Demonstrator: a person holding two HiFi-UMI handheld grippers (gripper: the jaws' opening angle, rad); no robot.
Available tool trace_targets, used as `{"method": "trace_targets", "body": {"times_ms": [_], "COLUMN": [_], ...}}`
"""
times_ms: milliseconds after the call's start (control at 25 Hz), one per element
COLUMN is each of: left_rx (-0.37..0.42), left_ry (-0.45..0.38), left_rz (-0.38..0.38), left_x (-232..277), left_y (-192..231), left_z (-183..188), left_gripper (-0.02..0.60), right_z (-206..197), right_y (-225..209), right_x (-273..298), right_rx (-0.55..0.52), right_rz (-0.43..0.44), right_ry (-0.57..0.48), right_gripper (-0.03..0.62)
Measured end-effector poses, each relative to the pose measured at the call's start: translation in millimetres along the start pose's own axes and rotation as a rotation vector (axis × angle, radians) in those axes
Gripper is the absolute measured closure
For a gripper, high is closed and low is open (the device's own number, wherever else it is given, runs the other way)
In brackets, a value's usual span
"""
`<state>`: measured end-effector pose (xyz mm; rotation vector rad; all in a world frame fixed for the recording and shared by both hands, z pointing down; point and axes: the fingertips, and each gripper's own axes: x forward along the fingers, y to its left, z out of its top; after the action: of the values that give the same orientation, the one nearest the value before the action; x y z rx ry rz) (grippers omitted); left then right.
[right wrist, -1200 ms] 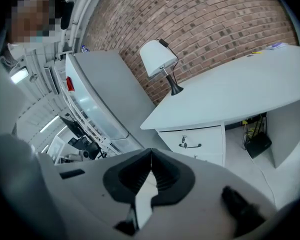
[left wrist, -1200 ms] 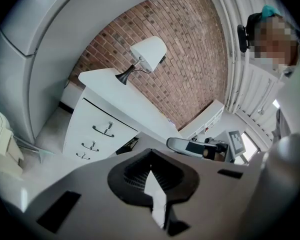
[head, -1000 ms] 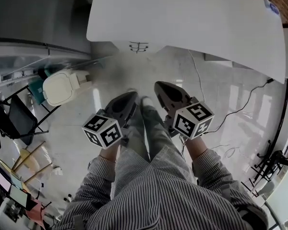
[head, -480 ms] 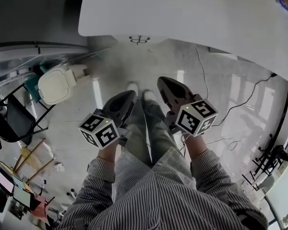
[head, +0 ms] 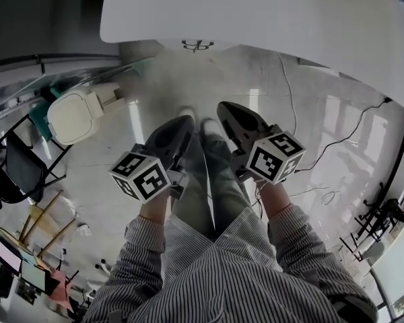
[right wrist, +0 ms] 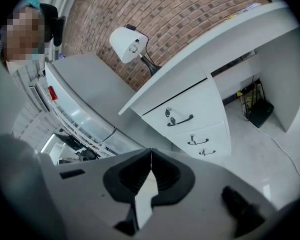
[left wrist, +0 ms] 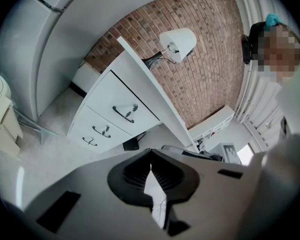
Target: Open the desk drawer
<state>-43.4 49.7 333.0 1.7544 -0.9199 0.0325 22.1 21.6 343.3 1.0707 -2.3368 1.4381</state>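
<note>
Brick wall [right wrist: 200,14] backs the desk [right wrist: 215,49], its drawer [right wrist: 195,106] shut, well apart from left gripper [left wrist: 151,160] and right gripper [right wrist: 151,156], jaws together, empty: seemingly the approach stage; next, part jaws at the handle [right wrist: 181,120].

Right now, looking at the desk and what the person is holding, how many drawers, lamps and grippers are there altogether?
Drawers: 3 (top drawer, middle drawer, bottom drawer)
Lamps: 1 (white lamp)
Grippers: 2 (left gripper, right gripper)
Total: 6
</note>
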Motion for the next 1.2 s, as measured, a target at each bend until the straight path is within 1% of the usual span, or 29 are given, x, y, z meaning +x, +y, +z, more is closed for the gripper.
{"method": "trace_targets", "body": {"times_ms": [160,280,360,520,720,880,960,1080,1200], "left_rx": [-0.020,-0.040,-0.056,-0.094,-0.132,-0.173,-0.186,-0.229,-0.266], "left_ry": [-0.004,-0.011,-0.028,-0.071,-0.090,-0.075,-0.091,-0.134,-0.163], "left_rz": [0.018,0.012,0.011,0.013,-0.010,0.002,-0.003,-0.038,-0.060], "left_x": [8,16,19,25,40,53,58,67,79], "left_y": [13,20,24,33,47,62,67,75,82], "left_z": [-3,-4,-4,1,2,3,9,20,31], "left_gripper": [0.569,0.569,0.569,0.569,0.569,0.569,0.569,0.569,0.568], "right_z": [-7,-10,-12,-16,-13,-13,-12,-3,7], "right_y": [-10,-15,-19,-29,-36,-45,-52,-59,-66], "right_x": [13,23,28,36,48,57,61,70,79], "right_rx": [0.035,0.104,0.153,0.204,0.289,0.327,0.336,0.356,0.419], "right_rz": [-0.007,0.011,0.014,0.004,0.058,0.073,0.069,0.101,0.135], "right_ry": [-0.001,-0.024,-0.049,-0.085,-0.134,-0.143,-0.136,-0.164,-0.204], "right_gripper": [0.577,0.577,0.576,0.576,0.576,0.576,0.576,0.576,0.574]}}
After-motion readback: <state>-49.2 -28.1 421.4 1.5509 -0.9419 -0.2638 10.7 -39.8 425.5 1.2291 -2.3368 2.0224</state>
